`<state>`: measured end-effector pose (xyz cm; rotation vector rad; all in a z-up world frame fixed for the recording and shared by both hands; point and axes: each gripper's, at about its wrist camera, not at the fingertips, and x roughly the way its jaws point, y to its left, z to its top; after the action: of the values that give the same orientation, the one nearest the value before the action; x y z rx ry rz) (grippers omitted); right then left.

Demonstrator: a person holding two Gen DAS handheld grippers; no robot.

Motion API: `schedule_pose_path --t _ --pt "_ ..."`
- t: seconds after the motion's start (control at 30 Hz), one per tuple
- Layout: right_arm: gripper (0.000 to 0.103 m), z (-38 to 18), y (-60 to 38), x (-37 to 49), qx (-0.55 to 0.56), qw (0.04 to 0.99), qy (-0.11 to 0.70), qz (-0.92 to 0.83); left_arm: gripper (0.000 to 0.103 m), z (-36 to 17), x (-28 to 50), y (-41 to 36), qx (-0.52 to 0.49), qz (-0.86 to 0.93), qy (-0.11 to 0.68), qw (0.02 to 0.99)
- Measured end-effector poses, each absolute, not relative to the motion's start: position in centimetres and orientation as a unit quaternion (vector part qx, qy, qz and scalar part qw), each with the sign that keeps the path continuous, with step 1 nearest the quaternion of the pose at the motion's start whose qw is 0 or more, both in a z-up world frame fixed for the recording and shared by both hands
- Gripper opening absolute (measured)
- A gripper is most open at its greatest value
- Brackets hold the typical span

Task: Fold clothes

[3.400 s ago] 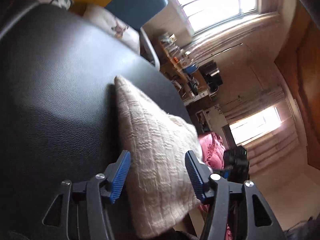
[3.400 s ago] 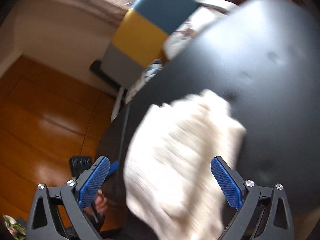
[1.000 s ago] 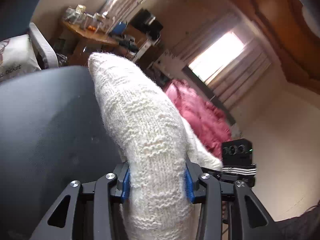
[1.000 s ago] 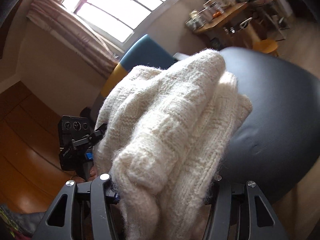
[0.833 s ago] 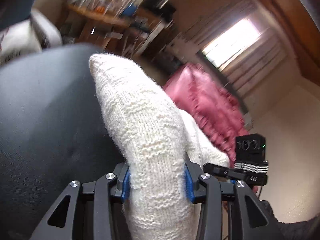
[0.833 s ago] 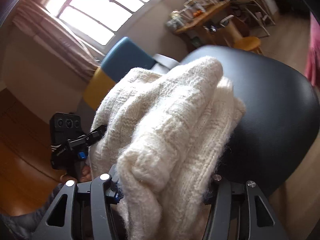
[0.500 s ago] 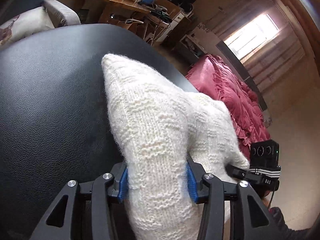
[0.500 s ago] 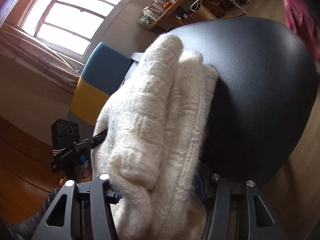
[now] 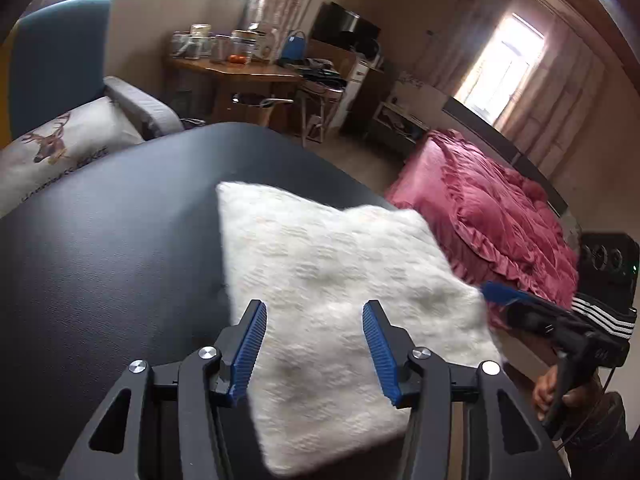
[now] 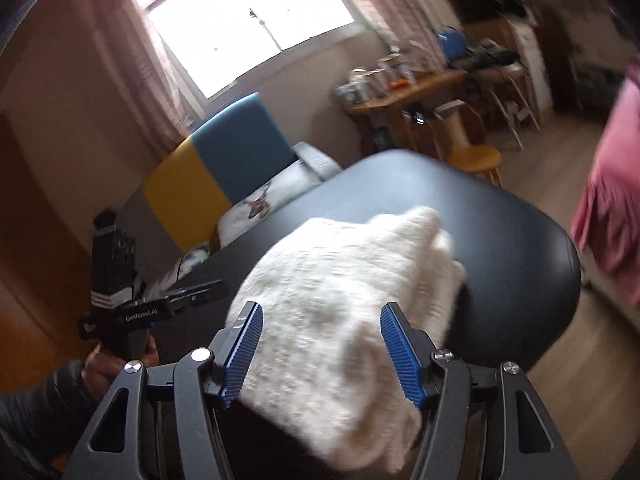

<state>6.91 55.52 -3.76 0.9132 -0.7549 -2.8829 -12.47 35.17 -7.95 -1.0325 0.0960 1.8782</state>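
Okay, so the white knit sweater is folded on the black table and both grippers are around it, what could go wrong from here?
1. The folded sweater lies close to the black table edge, its right corner seemingly overhanging; a nudge could tip it off.
2. Both the left gripper and right gripper are opening with knit between their jaws; the ridged blue pads could snag the fuzzy yarn and drag the fold open as they withdraw.
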Motion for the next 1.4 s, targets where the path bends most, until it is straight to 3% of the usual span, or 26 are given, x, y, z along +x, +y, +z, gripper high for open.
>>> schedule_pose_path --t 0.1,0.2,0.37,0.57,0.83,0.97,1.17,1.4 --pt "0.062 -5.9 53.6 5.6 0.344 0.017 -0.203 -0.917 0.048 -10.0 -11.5 37.6 -0.445 0.765 0.067 0.461" --pt "0.060 -11.1 54.6 5.8 0.401 -0.028 -0.223 -0.888 0.047 -10.9 -10.8 38.4 -0.442 0.777 0.081 0.441" --pt "0.061 -11.7 53.8 7.1 0.377 -0.044 -0.205 -0.902 0.047 -11.1 -10.3 38.6 -0.442 0.789 0.080 0.419" --pt "0.065 -9.8 53.1 6.4 0.377 -0.055 -0.210 -0.901 0.048 -8.3 -9.2 38.1 -0.421 0.813 0.079 0.395" --pt "0.093 -6.7 50.3 5.7 0.354 -0.068 -0.181 -0.915 0.050 -1.8 -5.8 34.9 -0.320 0.895 0.117 0.287" --pt "0.103 -2.9 48.8 6.5 0.303 -0.123 -0.152 -0.933 0.050 0.9 -4.9 32.9 -0.309 0.906 0.075 0.278" --pt "0.103 0.2 46.2 6.0 0.289 -0.152 -0.117 -0.938 0.048 3.4 -3.9 30.7 -0.325 0.877 0.018 0.354" --pt "0.103 0.3 44.8 5.6 0.283 -0.130 -0.107 -0.944 0.050 4.1 -2.1 30.7 -0.295 0.894 0.087 0.327"
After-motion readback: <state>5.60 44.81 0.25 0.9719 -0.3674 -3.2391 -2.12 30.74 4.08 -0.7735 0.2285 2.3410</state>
